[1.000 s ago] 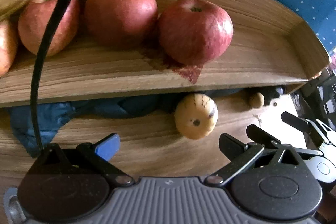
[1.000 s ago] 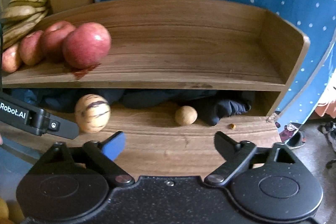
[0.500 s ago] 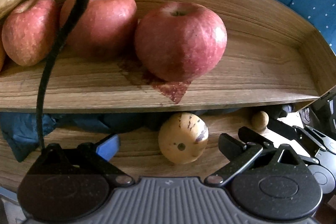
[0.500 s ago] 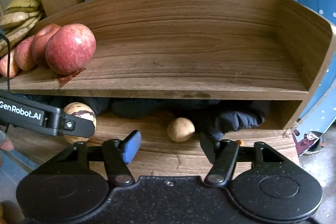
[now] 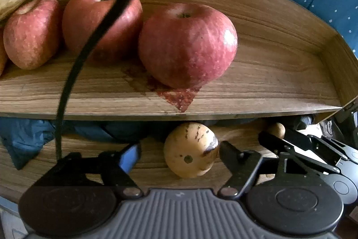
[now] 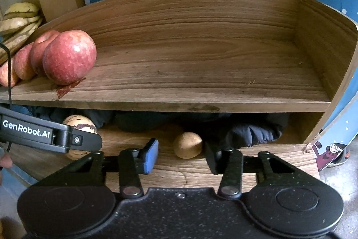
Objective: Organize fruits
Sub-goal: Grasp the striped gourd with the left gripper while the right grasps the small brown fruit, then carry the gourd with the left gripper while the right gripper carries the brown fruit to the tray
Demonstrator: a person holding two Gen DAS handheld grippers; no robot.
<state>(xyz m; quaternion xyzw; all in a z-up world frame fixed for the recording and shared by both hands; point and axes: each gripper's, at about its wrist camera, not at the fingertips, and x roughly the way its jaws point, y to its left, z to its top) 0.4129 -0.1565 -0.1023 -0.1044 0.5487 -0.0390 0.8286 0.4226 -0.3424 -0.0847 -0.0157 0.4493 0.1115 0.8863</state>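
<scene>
Under the wooden shelf (image 6: 201, 102), your left hand-held gripper (image 5: 179, 156), closing, brackets a speckled yellow melon (image 5: 190, 149); your right hand-held gripper (image 6: 181, 155), narrowing, flanks a small tan round fruit (image 6: 187, 145), neither gripped.

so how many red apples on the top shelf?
4 visible, in a row at the upper shelf's left end: front apple, second, third, fourth cut off by the frame edge. More may lie beyond it.

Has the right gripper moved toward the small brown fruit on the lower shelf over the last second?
Yes. The right gripper has come closer to the small brown fruit, judged against the shelf, and its jaws have just been closing around it, not yet touching.
</scene>
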